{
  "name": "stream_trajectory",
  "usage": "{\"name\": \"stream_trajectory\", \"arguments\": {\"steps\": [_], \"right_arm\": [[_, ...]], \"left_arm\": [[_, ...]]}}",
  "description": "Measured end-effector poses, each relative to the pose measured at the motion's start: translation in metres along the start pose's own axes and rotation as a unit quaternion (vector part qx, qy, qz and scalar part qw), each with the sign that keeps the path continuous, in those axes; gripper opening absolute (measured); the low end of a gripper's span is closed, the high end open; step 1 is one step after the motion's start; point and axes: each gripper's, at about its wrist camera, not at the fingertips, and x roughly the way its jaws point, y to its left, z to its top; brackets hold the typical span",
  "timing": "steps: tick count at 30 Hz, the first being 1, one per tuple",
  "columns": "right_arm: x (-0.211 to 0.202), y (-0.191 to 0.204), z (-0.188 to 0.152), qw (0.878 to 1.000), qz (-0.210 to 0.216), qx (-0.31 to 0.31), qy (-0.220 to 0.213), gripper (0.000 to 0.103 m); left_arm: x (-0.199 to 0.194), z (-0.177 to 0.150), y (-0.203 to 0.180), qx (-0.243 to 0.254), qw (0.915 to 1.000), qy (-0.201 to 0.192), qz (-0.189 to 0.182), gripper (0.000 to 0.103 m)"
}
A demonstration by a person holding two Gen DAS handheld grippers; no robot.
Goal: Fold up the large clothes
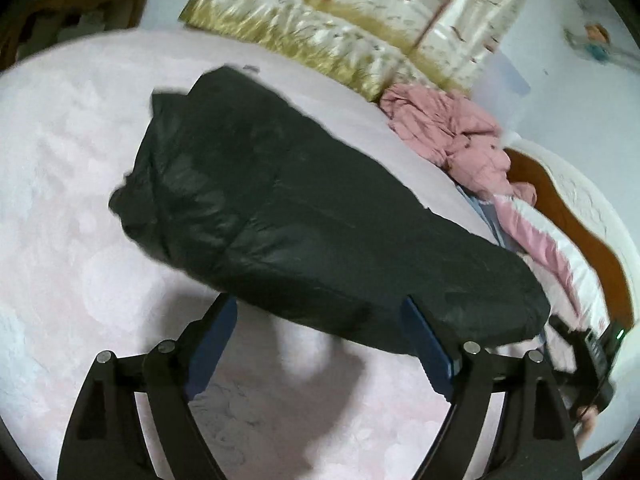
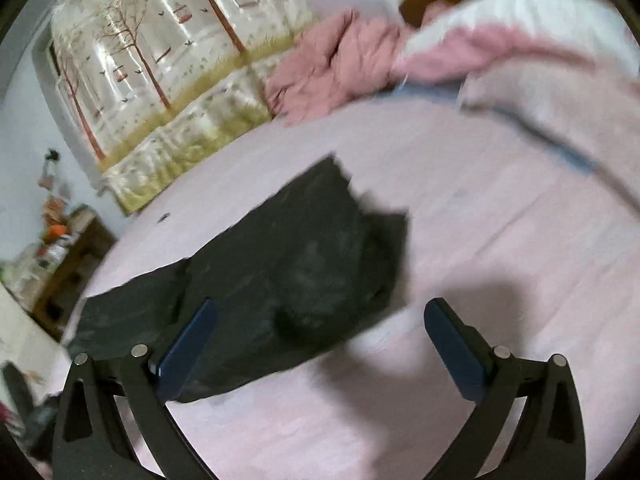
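pale pink bed (image 1: pixel 60 200) — folded black coat (image 1: pixel 304 216), crumpled pink garment (image 1: pixel 448 128)

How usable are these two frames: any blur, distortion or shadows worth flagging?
Left wrist view: fisheye bends the bed edge; black jacket edges slightly smeared; soft shadow on the pink sheet between the fingers. Right wrist view: heavier motion blur, pink garment streaked; dark shadow beside the jacket.
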Motion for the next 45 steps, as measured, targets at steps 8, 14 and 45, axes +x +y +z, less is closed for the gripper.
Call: {"name": "stream_trajectory", "arguments": {"steps": [8,14,45], "right_arm": [[0.068,-0.036,-0.013,0.985,0.084,0.150,-0.002,0.103],[0.091,-0.036,0.004,0.984,0.092,0.149,0.011,0.043],[-0.043,-0.006,0.077,0.991,-0.040,-0.078,-0.097,0.026]], "left_arm": [[0.026,-0.014,0.018,-0.021,0.9993,0.030,-0.004,0.086],[0.020,-0.015,-0.002,0.016,0.9997,0.007,-0.019,0.086],[0.013,-0.004,-0.036,0.025,0.9817,0.072,-0.174,0.017]]}}
